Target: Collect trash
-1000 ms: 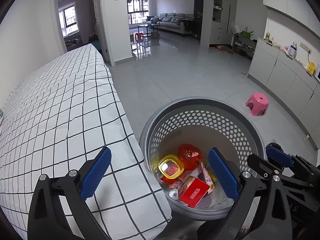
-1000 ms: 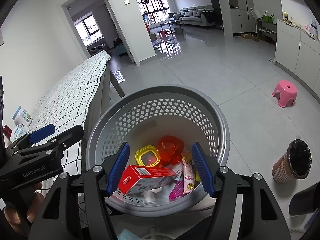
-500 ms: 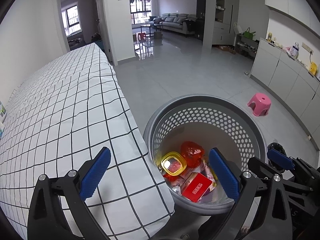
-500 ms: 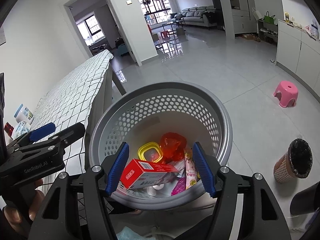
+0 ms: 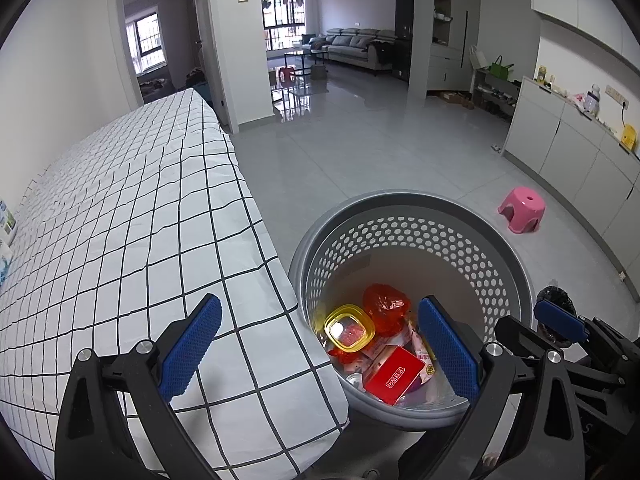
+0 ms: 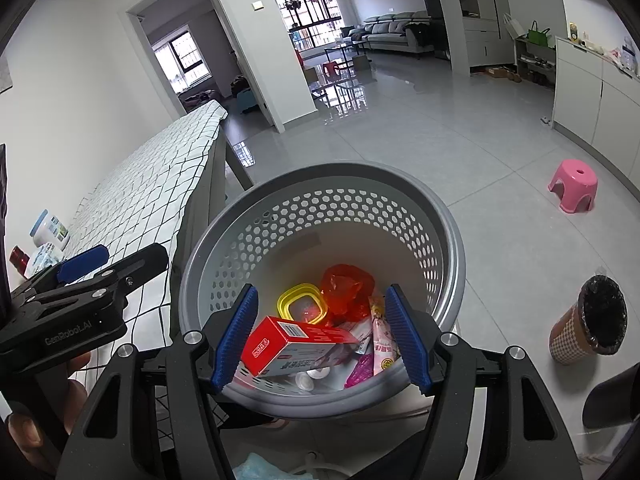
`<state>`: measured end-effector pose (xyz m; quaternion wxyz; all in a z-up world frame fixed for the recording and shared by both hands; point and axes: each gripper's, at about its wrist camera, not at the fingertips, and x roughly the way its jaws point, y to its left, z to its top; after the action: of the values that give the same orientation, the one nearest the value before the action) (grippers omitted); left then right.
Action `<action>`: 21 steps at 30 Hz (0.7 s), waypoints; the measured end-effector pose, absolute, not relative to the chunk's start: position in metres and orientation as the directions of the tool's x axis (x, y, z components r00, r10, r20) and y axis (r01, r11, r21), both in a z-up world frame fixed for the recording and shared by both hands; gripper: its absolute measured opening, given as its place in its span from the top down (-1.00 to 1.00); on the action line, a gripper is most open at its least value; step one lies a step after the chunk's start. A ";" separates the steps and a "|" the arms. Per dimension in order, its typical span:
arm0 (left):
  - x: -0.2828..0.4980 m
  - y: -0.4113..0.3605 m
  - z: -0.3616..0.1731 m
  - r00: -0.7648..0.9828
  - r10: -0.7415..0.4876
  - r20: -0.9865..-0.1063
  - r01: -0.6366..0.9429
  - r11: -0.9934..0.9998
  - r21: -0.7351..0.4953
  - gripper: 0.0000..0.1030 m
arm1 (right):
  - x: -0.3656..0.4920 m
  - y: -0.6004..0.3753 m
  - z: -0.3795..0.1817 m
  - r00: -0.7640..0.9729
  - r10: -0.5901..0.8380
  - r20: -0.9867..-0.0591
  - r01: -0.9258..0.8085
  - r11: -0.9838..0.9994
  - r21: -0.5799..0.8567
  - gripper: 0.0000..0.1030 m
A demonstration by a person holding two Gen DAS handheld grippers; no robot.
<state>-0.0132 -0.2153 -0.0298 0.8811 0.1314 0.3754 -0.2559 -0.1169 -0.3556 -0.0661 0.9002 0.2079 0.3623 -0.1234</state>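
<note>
Both grippers have lifted a little and drawn back since a second ago, so more of the checked tablecloth (image 5: pixel 132 216) and the whole rim of the grey basket (image 5: pixel 404 196) now show. From above the table edge, the left gripper (image 5: pixel 318 348) hangs with its blue pads spread wide and nothing between them, one pad over the cloth, the other over the basket. Beside it, the right gripper (image 6: pixel 322 336) hovers straight over the basket (image 6: pixel 320 172), likewise spread and holding nothing. All the trash lies at the bottom of the basket: a red box (image 6: pixel 288 346) on top, a yellow-rimmed container (image 6: pixel 302 304) behind it, a crumpled red wrapper (image 6: pixel 346 286) next to that, and a pink packet (image 6: pixel 382 340) leaning toward the right side. Standing on the floor right against the table's corner, the basket is well apart from a pink stool (image 6: pixel 574 186) further out on the tiles. Near the basket's right side stands a small checked bin (image 6: pixel 588 320) with a black liner. On the far end of the table rest a white jar (image 6: pixel 48 230) and a red item (image 6: pixel 18 260).
</note>
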 end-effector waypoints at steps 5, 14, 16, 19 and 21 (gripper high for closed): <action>-0.012 -0.215 -0.030 0.593 -0.339 -0.730 0.536 0.843 0.044 -0.88 | -0.117 -0.355 -0.066 0.707 -0.072 -0.703 0.373 0.883 0.285 -0.23; -0.010 -0.214 -0.031 0.598 -0.326 -0.732 0.524 0.850 0.050 -0.88 | -0.117 -0.356 -0.066 0.708 -0.071 -0.703 0.372 0.883 0.285 -0.23; -0.009 -0.214 -0.031 0.600 -0.323 -0.732 0.521 0.852 0.052 -0.88 | -0.117 -0.356 -0.066 0.708 -0.072 -0.703 0.372 0.883 0.285 -0.23; -0.008 -0.214 -0.032 0.599 -0.320 -0.734 0.518 0.854 0.051 -0.88 | -0.117 -0.356 -0.066 0.708 -0.071 -0.703 0.372 0.883 0.286 -0.23; -0.008 -0.214 -0.032 0.601 -0.317 -0.734 0.518 0.854 0.055 -0.88 | -0.118 -0.356 -0.066 0.707 -0.071 -0.703 0.373 0.883 0.286 -0.23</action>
<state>-0.0081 -0.2143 -0.0324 0.8849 0.1323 0.3793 -0.2360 -0.1175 -0.3556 -0.0663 0.9002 0.2084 0.3621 -0.1231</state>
